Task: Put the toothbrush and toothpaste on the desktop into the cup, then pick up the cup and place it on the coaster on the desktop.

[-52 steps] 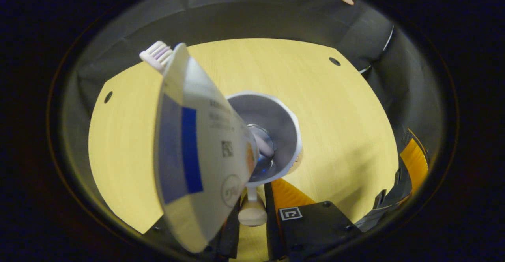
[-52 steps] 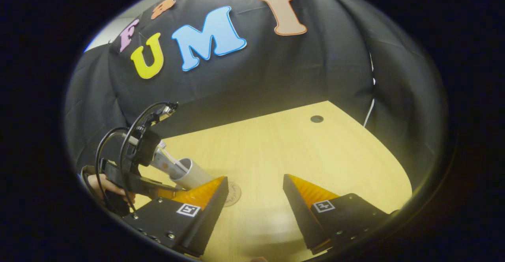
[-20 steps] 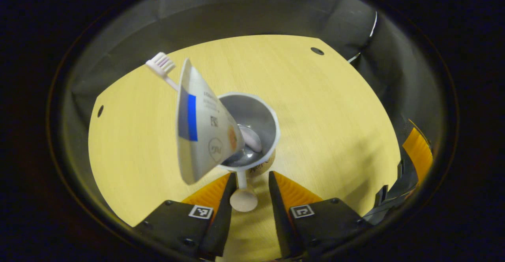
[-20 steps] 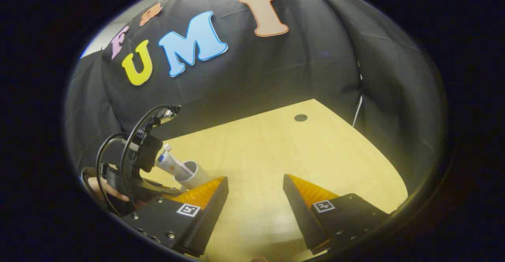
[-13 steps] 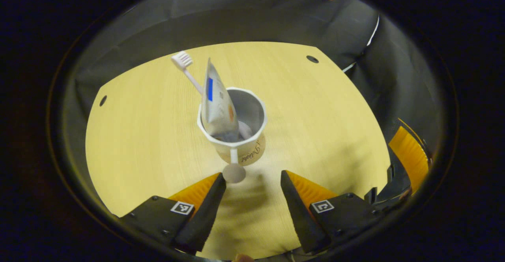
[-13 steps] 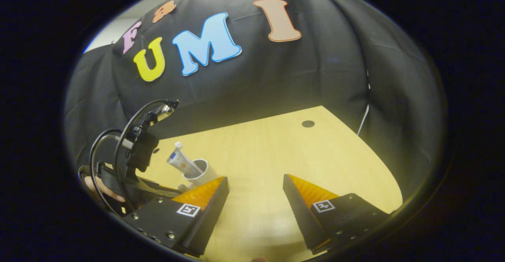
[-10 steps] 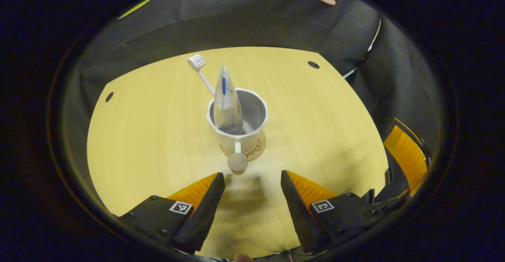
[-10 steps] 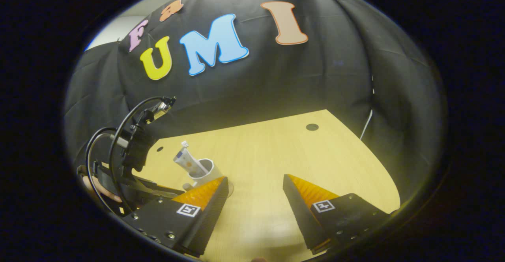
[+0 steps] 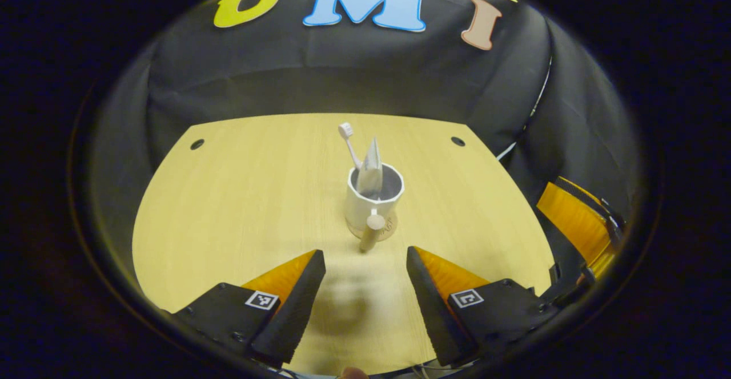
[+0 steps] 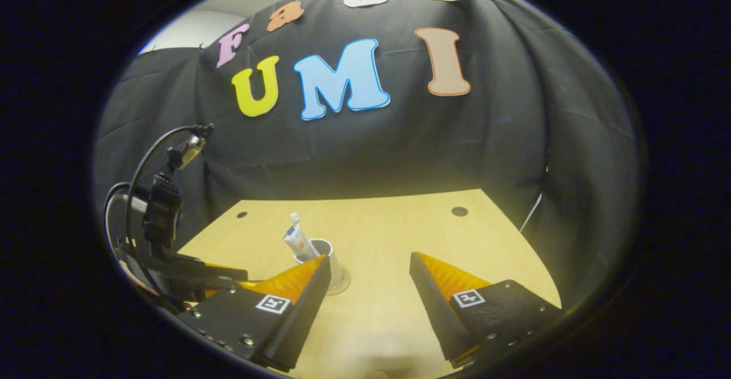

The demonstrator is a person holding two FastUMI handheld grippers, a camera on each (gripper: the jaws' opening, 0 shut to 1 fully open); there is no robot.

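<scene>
Left gripper view: the white cup (image 9: pixel 372 202) stands upright on the round coaster (image 9: pixel 390 230), toward the far middle of the bench (image 9: pixel 228 208), between its two far corner holes. The toothbrush (image 9: pixel 349 142) and the toothpaste (image 9: pixel 371 165) stand inside the cup, leaning on its far rim, brush head uppermost. The cup's knobbed handle (image 9: pixel 371 230) points toward the near edge. The left tongs (image 9: pixel 361 262) are released, fingers spread wide and apart from the cup, holding nothing. Right gripper view: the right tongs (image 10: pixel 368 267) are likewise released and empty above the near edge of the bench; the cup (image 10: pixel 328 259) with the toothpaste (image 10: pixel 298 243) lies just behind their left finger, the left tongs (image 10: pixel 228 273) near it.
</scene>
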